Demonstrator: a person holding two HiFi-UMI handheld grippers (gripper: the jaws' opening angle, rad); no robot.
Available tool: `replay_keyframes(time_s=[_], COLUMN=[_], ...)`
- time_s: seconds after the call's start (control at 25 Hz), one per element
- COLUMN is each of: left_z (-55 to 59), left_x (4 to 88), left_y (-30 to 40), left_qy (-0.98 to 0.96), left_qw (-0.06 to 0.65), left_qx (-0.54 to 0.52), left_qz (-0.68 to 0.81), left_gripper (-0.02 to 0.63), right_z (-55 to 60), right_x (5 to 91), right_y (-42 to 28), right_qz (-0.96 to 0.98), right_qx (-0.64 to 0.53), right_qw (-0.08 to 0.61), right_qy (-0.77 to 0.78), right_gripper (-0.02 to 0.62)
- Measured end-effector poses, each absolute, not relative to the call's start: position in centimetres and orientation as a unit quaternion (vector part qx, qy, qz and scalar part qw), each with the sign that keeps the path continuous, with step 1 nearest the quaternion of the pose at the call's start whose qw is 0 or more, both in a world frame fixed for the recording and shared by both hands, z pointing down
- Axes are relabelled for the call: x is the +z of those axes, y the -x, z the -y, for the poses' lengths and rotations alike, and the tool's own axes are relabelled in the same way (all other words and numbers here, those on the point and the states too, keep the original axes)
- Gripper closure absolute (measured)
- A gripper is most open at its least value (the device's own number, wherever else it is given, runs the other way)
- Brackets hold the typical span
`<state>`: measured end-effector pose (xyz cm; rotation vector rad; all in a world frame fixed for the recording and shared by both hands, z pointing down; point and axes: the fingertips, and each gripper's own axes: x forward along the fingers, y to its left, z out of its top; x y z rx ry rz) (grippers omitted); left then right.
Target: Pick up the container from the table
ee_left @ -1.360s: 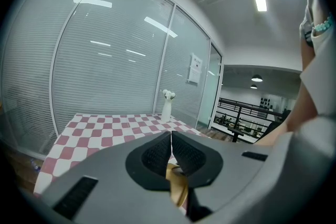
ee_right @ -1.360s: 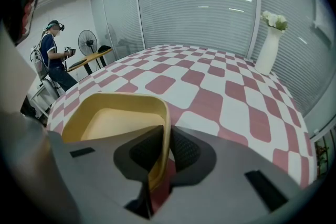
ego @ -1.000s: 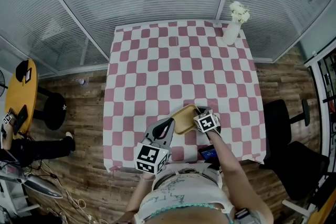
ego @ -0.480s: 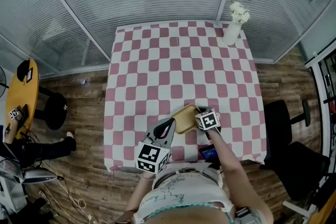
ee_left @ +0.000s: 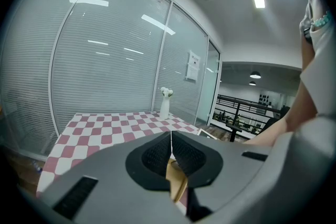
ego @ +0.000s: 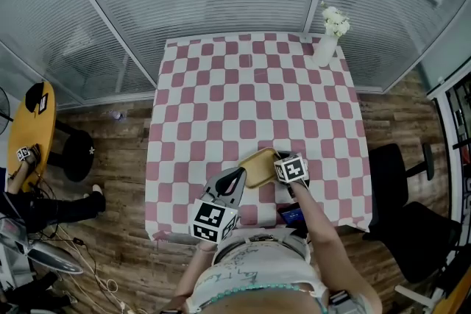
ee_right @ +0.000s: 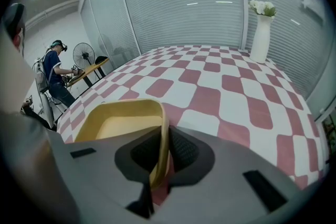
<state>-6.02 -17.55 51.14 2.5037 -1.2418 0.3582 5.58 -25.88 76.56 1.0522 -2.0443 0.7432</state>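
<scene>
A shallow yellow container (ego: 259, 167) sits near the front edge of the pink-and-white checked table (ego: 250, 92). My right gripper (ego: 275, 157) is shut on its right rim. In the right gripper view that rim stands between the pads, and the container (ee_right: 121, 120) stretches away to the left of my right gripper (ee_right: 164, 134). My left gripper (ego: 237, 173) is at the container's near-left edge with its jaws shut. In the left gripper view the tips of my left gripper (ee_left: 171, 136) meet, and a strip of the container (ee_left: 177, 181) shows below them.
A white vase with flowers (ego: 326, 33) stands at the table's far right corner. A dark device with a blue screen (ego: 292, 215) lies at the near edge under my right arm. A black chair (ego: 397, 173) is right of the table, and a person (ee_right: 55, 73) is at a side table on the left.
Both grippers and the container stay where they were. Only the head view shifts slightly, and the person at the far left moves.
</scene>
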Motion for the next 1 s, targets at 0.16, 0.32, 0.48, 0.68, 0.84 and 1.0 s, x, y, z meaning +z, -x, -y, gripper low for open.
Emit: replay_keyframes(time_s=[0.16, 0.32, 0.48, 0.68, 0.84, 1.0], left_z=[17.2, 16.8, 16.4, 16.3, 16.3, 16.3], left_x=[51.1, 51.2, 51.5, 52.5, 53.1, 53.6], left_y=[6.1, 6.3, 6.6, 7.3, 7.9, 8.6], left_qy=[-0.877, -0.875, -0.872, -0.867, -0.863, -0.859], left_qw=[0.160, 0.160, 0.162, 0.165, 0.166, 0.170], left_qx=[0.127, 0.128, 0.134, 0.145, 0.152, 0.157], left_qz=[0.436, 0.439, 0.441, 0.447, 0.453, 0.457], left_gripper=[0.590, 0.589, 0.589, 0.589, 0.589, 0.590], right_z=[25.8, 25.5, 25.3, 25.2, 25.2, 25.1], right_x=[75.6, 75.0, 74.0, 72.1, 70.6, 69.2], right_y=[-5.5, -5.7, -5.7, -5.6, -5.6, -5.3], right_qz=[0.795, 0.797, 0.801, 0.809, 0.814, 0.818], right_qx=[0.282, 0.280, 0.283, 0.274, 0.270, 0.262], right_qw=[0.352, 0.348, 0.335, 0.322, 0.312, 0.305], right_qy=[-0.406, -0.407, -0.408, -0.409, -0.409, -0.411], right_gripper=[0.580, 0.580, 0.579, 0.579, 0.578, 0.578])
